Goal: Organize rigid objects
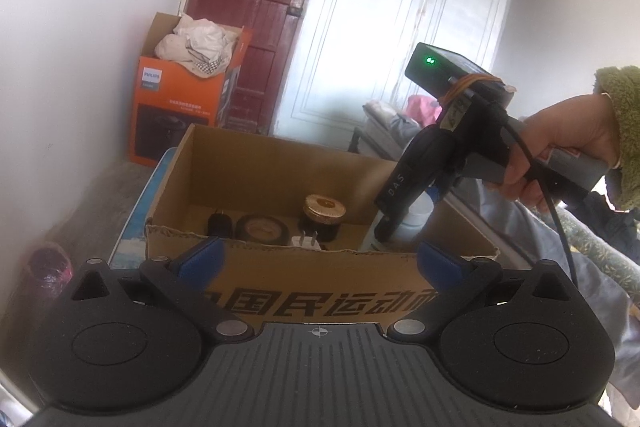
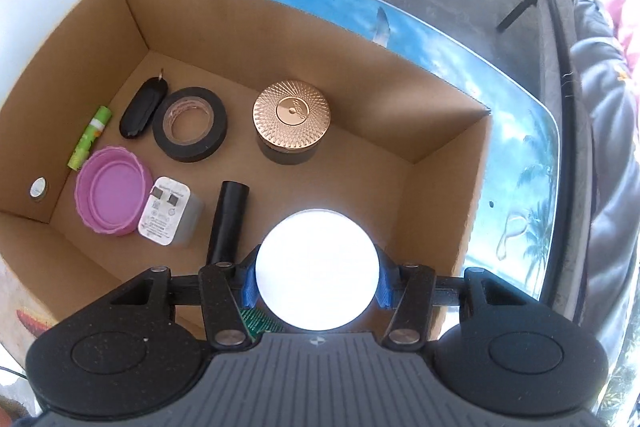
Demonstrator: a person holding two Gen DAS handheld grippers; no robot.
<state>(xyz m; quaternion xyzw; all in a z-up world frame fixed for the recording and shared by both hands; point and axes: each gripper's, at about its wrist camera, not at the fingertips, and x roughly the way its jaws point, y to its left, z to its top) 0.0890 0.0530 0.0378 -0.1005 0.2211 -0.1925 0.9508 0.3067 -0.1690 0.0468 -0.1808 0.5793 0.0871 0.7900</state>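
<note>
My right gripper (image 2: 316,287) is shut on a white round-lidded jar (image 2: 317,269) and holds it inside the cardboard box (image 2: 280,23), near its front right corner. In the left wrist view the right gripper (image 1: 390,223) reaches down into the box (image 1: 320,271) with the white jar (image 1: 416,213). The box floor holds a gold-lidded jar (image 2: 291,119), black tape roll (image 2: 190,129), white charger plug (image 2: 168,217), purple lid (image 2: 112,195), black tube (image 2: 228,223), black key fob (image 2: 142,107) and green stick (image 2: 90,137). My left gripper (image 1: 320,261) is open and empty before the box.
The box stands on a blue printed table (image 2: 500,131). An orange Philips carton (image 1: 184,99) with cloth stands by the red door (image 1: 256,7). A small silver disc (image 2: 39,187) lies in the box's left corner. A grey padded seat (image 2: 608,131) is on the right.
</note>
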